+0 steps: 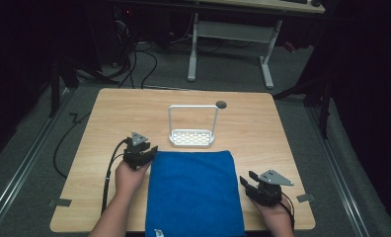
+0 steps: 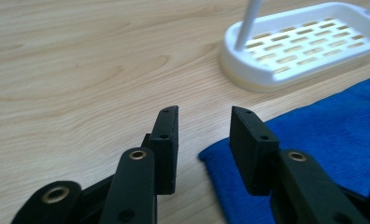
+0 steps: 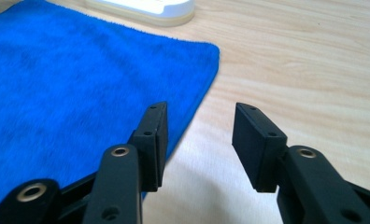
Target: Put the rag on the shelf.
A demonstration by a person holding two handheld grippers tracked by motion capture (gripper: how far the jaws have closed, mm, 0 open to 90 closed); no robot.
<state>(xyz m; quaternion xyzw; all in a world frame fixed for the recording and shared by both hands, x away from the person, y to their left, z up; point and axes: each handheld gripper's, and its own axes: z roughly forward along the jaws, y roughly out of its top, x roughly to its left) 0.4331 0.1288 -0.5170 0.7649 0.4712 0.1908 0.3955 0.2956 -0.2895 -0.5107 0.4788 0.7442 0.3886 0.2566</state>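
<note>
Blue towel (image 1: 193,192): near edge cut off by bottom of high view; a small white tag there is too small to read. In left gripper view only its far-left corner shows, rest runs off right & bottom. In right gripper view it's cut at left & bottom. White slotted tray (image 2: 300,44): handle posts cut by top edge, right end cropped; in right gripper view just a blurred sliver at top. Person's forearms cropped at bottom. Room beyond table (image 1: 109,123) too dark to make out.
</note>
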